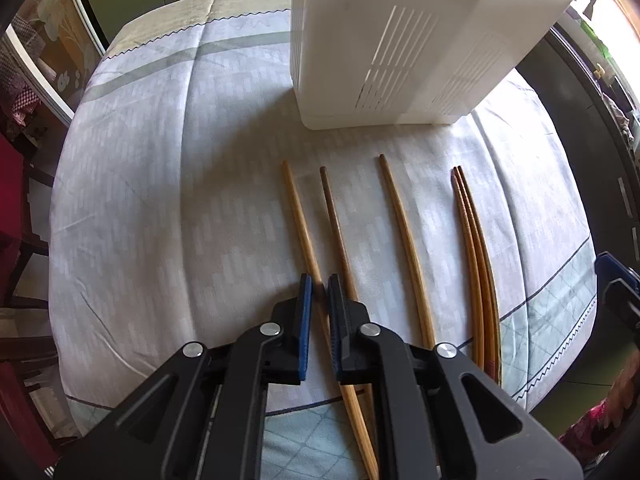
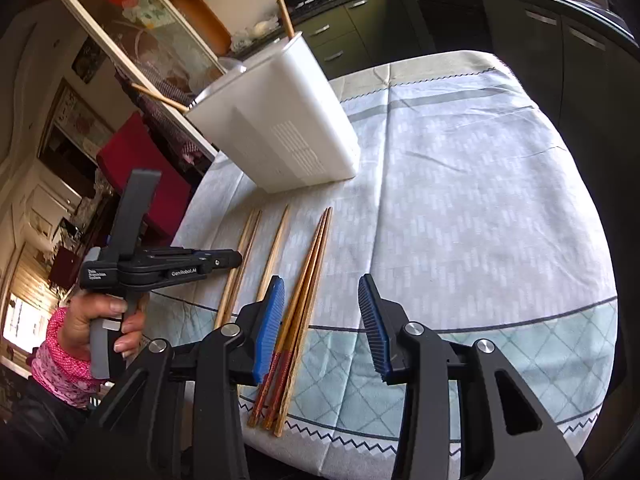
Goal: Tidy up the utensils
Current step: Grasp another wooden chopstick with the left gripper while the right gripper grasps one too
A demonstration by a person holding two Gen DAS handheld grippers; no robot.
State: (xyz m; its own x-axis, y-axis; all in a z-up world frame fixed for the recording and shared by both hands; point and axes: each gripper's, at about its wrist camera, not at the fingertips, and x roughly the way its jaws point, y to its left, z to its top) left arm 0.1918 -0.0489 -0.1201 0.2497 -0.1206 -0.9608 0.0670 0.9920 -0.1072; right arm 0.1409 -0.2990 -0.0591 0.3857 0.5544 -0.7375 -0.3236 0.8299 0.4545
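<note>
We have the left gripper point(image 1: 318, 292) nearly closed around the leftmost chopstick point(image 1: 298, 216), its blue pads just either side of the shaft near the thick end; whether they already pinch it we cannot tell. Taking it by that end should let us tip it upright and drop it tip-first into the holder.

The loose chopsticks lie side by side on the tablecloth point(image 1: 160, 160), thick ends toward the near edge of the table and tips pointing at the holder. Beside the one we are reaching for lie a darker chopstick point(image 1: 334, 216), then a pale single chopstick point(image 1: 404, 232), then a bundle of three point(image 2: 308, 276) touching one another, their red-patterned handles reaching almost to the near edge.

The right gripper point(image 2: 322, 320) hangs wide open with nothing in it, its left pad just beside the bundle, which we judge to be its next pick.

The white slotted holder point(image 2: 280, 120) stands beyond the tips, toward the far side of the table. One chopstick point(image 2: 282, 8) juts from its top corner and another point(image 2: 158, 96) leans out the far side; the rest of its inside is hidden.
</note>
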